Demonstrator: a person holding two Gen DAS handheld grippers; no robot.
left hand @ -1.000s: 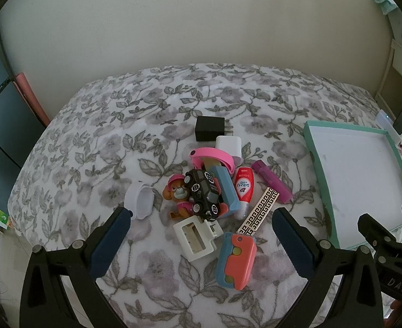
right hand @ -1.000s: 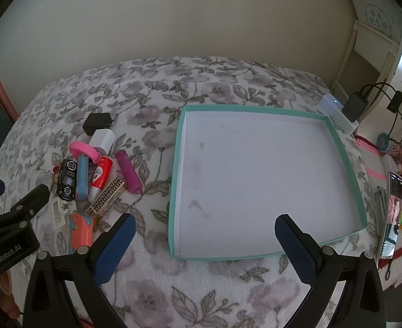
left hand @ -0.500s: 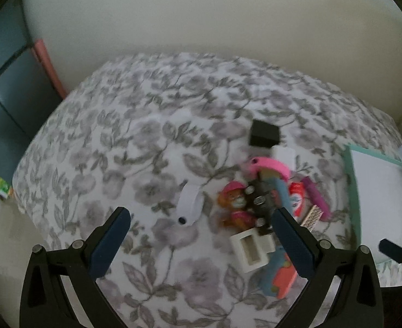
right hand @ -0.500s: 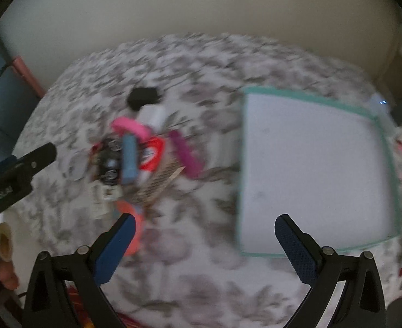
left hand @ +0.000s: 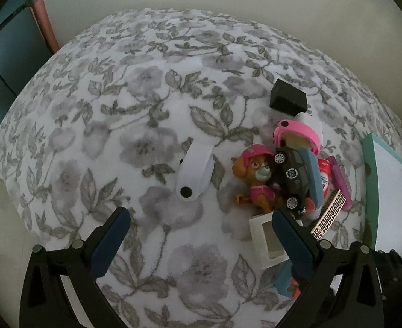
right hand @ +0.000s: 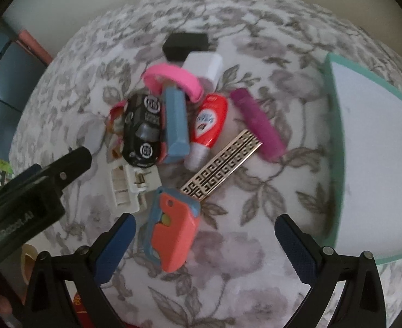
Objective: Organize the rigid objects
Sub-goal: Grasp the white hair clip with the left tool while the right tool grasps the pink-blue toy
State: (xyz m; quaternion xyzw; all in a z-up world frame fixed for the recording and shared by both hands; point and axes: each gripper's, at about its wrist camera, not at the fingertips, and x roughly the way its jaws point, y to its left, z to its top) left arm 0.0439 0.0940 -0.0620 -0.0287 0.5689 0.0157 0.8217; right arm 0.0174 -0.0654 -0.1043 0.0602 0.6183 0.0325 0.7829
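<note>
A heap of small rigid things lies on the floral bedspread [left hand: 119, 109]. In the left wrist view a white case [left hand: 195, 172] lies alone, ahead of my open left gripper [left hand: 198, 243]. Right of it are a toy dog [left hand: 255, 180], a black toy car [left hand: 293, 175], a pink ring [left hand: 299, 134] and a black cube [left hand: 288, 98]. In the right wrist view my open right gripper [right hand: 206, 248] hovers just short of an orange and blue case [right hand: 173, 232]. Beyond lie a patterned strip [right hand: 222, 161], a red tube [right hand: 209, 120], a purple stick [right hand: 258, 123] and a blue bar [right hand: 176, 120]. Both grippers hold nothing.
A teal-rimmed white tray [right hand: 334, 136] sits at the right of the bed; its rim [left hand: 367, 180] also shows in the left wrist view. A white plastic frame [right hand: 127, 186] lies by the car. The left gripper's body [right hand: 28, 188] crosses the right view's left side. A dark cabinet [left hand: 6, 54] stands left.
Both grippers have swung left and lower toward the heap. The white case now sits ahead of the left gripper; the right gripper has left the tray and faces the orange and blue case.
</note>
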